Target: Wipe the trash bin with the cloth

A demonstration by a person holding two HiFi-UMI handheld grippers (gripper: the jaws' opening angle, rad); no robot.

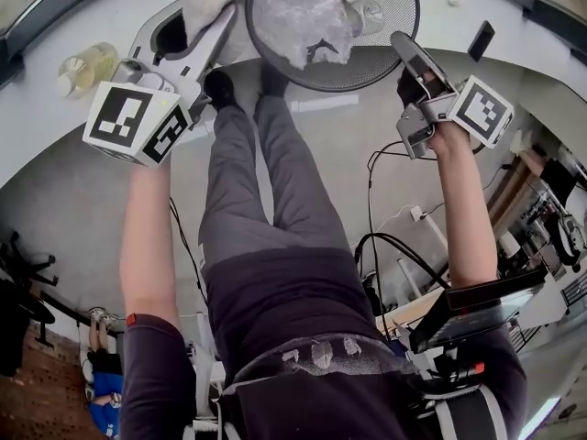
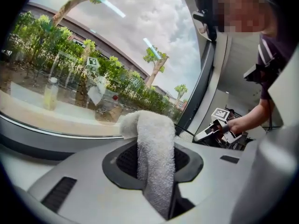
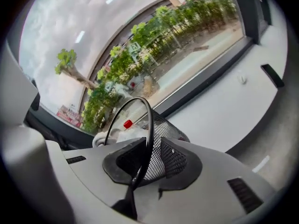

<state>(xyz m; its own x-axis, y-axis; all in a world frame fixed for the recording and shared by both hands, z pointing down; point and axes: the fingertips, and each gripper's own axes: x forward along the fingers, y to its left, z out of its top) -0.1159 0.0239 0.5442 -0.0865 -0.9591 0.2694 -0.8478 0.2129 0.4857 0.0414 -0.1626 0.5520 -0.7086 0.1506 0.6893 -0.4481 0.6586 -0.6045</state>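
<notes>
Left gripper (image 1: 204,15) is clamped on the white cloth (image 2: 154,157), which stands up out of its jaws, just left of the mesh trash bin (image 1: 390,12) on the far ledge (image 1: 440,30). Right gripper (image 1: 404,44) straddles the bin's black rim on the right side, jaws parted and loose around it.

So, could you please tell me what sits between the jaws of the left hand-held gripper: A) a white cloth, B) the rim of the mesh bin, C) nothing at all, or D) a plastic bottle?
A: in the left gripper view, the left hand-held gripper is closed on the white cloth, whose free end folds over above the jaws.
</notes>
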